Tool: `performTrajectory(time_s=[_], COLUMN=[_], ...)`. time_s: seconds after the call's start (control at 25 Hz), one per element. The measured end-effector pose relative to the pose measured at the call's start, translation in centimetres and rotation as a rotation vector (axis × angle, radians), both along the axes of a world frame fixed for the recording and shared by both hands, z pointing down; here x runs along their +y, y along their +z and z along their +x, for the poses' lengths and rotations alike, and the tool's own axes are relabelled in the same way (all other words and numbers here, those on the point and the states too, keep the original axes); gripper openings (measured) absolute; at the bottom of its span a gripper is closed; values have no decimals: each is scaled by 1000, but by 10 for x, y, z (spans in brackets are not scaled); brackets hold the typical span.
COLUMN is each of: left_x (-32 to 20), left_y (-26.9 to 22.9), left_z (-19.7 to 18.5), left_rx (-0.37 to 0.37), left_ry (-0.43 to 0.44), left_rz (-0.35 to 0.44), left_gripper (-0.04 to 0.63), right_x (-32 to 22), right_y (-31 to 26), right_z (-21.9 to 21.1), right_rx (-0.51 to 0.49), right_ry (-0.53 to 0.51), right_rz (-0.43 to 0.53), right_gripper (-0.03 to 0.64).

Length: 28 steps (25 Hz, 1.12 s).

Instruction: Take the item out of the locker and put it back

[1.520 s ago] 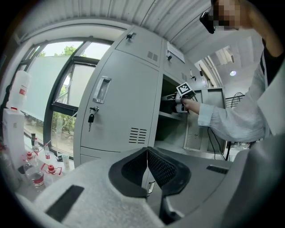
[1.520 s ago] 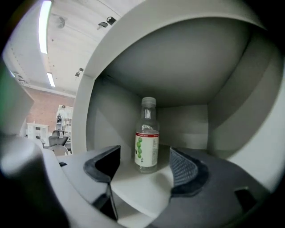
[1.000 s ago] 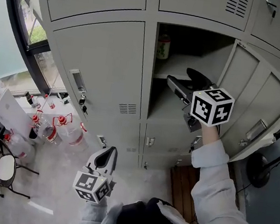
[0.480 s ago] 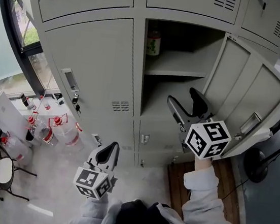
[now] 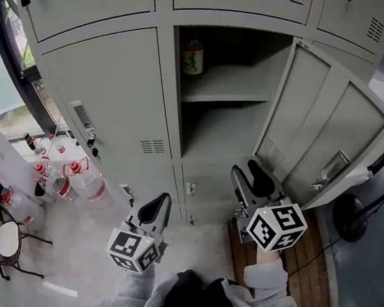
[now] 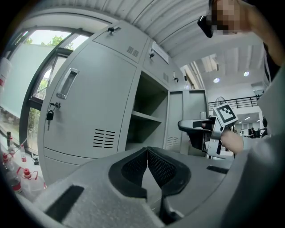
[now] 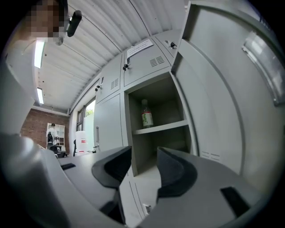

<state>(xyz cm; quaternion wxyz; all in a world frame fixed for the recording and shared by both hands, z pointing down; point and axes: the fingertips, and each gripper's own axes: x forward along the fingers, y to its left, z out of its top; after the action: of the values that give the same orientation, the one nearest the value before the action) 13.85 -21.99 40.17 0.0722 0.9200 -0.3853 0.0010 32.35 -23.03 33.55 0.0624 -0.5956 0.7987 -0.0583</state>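
Your right gripper (image 5: 244, 172) is released: its jaws stand apart with nothing between them, and they have just been closing partway. It hangs outside the open locker compartment (image 5: 223, 129), just below its bottom edge and towards its right side. In the right gripper view, the gap between the jaws looks up into the lower half of that compartment.

The bottle (image 5: 192, 57) is not in your grip. It stands upright on the shelf (image 5: 232, 88) that splits the compartment, in the upper half at the back left corner. It is a clear bottle with a green label, and nothing touches it. The lower half of the compartment shows only bare metal.

The compartment's door (image 5: 299, 114) is swung wide open to its right, with the inner face and vent slots turned towards you.

Your left gripper (image 5: 161, 200) is clenched, its jaw tips meeting with nothing caught between them. It hangs well below and left of the compartment, over the floor.

Left of the compartment is a closed door (image 5: 108, 96) with a padlock (image 5: 90, 140) hanging at its handle. Further left, on the floor, stand red-capped water jugs (image 5: 80, 180). Below and right of the compartment, wooden slats (image 5: 307, 263) lie on the floor.
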Motion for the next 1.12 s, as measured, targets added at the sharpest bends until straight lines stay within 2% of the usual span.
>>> performTrajectory(time_s=[0.08,0.16,0.32,0.6,0.88,1.12], left_x=[1,2,1,-5,-9,-13], left_y=[0,1,2,7,12,11], left_z=[6,10,11,9,15,21], left_rx=[1,2,6,0,-10,-14], left_ry=[4,8,-5,-52,-52,-48], left_rz=[-2,-5,-9,-6,-17,-15], left_gripper=[8,8,8,8,8,8], right_x=[7,14,20,23,18,13], right_y=[9,16,30,56,56,59], right_z=[4,10,17,29,32,30], right_rx=[5,13,-3,11,-2,36], right_ry=[12,33,55,78,92,77], right_rz=[-16,-24,-24,-31,-16,-33], right_gripper=[153,87,0,0,0,-2])
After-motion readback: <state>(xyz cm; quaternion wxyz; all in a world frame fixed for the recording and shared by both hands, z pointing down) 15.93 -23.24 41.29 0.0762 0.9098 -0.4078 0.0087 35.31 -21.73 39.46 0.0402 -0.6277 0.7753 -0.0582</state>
